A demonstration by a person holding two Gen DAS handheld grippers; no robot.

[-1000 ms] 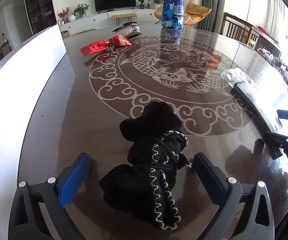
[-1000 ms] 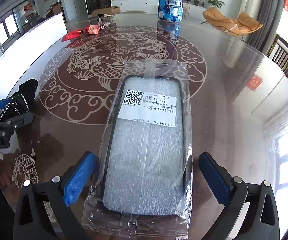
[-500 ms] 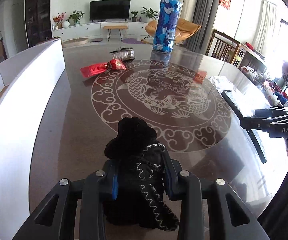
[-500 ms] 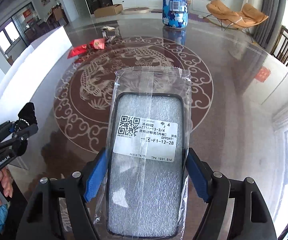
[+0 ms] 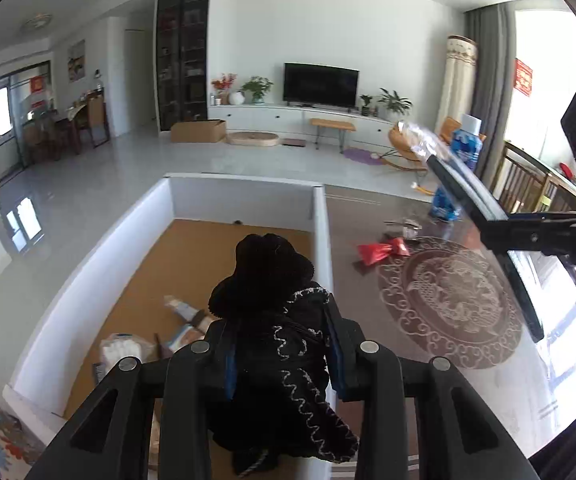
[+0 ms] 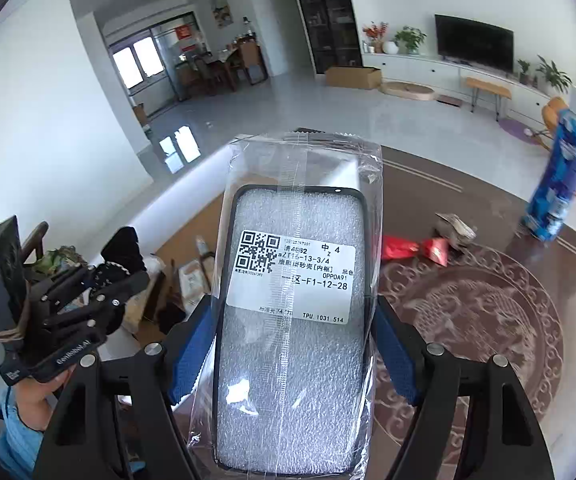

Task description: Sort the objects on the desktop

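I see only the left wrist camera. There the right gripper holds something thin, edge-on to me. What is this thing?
Observer: A black-rimmed phone case sealed in a clear plastic bag.
Operator: Has it any marking?
Observer: Yes, a white label with a QR code on its face.
Operator: How is it gripped?
Observer: The right gripper has its blue pads pressed on the two long edges.

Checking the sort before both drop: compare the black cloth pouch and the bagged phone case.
The black cloth pouch is soft, crumpled and dark with pale zigzag stitching; the phone case is flat, stiff, sealed in clear plastic with a white label. The pouch sits in narrow jaws of the left gripper; the case spans wider jaws of the right gripper. Both are gripped, off the table.
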